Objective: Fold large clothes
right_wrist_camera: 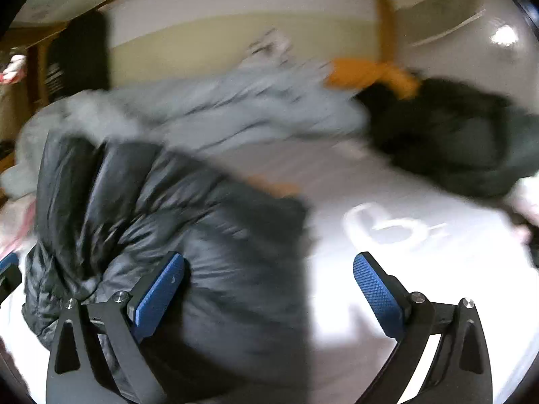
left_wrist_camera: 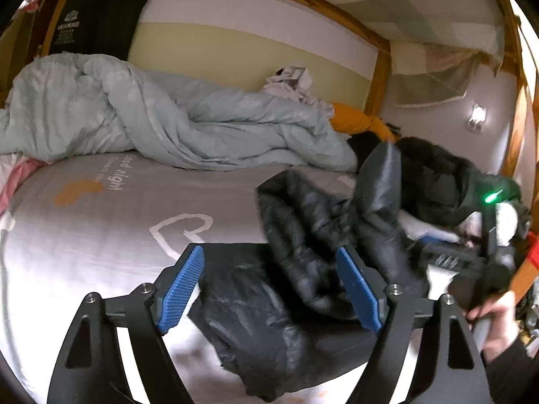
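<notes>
Black puffer jacket (left_wrist_camera: pixel 289 303) sits bunched on the bed sheet (left_wrist_camera: pixel 84 235), lower centre of the left wrist view, one part humped up twd centre right. Left gripper (left_wrist_camera: pixel 269 286) hovers right over it, blue pads spread wide, nothing pinched. Right gripper (right_wrist_camera: pixel 269 289) also spread wide & empty; in its own view, which is blurry, the jacket (right_wrist_camera: pixel 161 208) fills lower left w/ one pad over the fabric, the other over bare sheet.

Looks like the laying-out step, not folding yet. To do it well, I'd say: each gripper takes a hem or shoulder edge, not the puffy middle — slick shell will prob slip if only a fat wad is pinched. Pull apart so it lies flat on the open sheet. Keep clear of the grey duvet (left_wrist_camera: pixel 161 124) across the upper half of frame and the dark fur-trimmed coat (left_wrist_camera: pixel 434 175) at centre right.
</notes>
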Motion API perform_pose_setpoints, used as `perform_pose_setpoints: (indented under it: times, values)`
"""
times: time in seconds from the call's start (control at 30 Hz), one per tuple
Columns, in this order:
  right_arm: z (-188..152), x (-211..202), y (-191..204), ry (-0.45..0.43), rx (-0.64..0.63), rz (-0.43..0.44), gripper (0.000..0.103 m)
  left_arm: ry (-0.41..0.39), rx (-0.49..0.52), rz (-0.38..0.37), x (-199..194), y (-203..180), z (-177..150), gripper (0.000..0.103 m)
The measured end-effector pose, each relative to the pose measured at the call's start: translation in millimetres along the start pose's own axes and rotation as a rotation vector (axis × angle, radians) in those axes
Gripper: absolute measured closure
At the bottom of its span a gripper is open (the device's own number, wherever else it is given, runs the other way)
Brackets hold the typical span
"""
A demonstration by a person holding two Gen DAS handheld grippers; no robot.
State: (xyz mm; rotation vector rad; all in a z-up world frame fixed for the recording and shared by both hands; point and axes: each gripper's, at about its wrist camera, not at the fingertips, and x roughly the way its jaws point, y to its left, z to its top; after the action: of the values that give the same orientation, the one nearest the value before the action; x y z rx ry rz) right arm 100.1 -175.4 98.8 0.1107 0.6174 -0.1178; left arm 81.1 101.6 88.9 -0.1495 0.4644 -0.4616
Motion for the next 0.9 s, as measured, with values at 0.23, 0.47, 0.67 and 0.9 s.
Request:
perform_pose_setpoints:
  times: [0.23,0.47,0.67,0.9]
  values:
    - [-36.4,17.5,45.6,0.111,-0.151,0.237,0.001,-0.013,0.114,-0.052,-3.0,-26.4,-1.4,0.001]
    - [-60.2,-3.0,57.5,0.107,-0.226,0.215,0.001,0.075,0.051,0.082,34.3,-24.4,-7.2,0.001]
    - [-58.8,-25.9,52.0,0.053,-0.202,0.178,0.001,0.139,-0.118,0.277,45.2,10.3,-21.1,0.000]
    - [-38.1,-36.5,13.1,-0.015,-0.129,0.046,0.001,0.283,-0.187,0.335,59.7,24.6,-45.3,0.000]
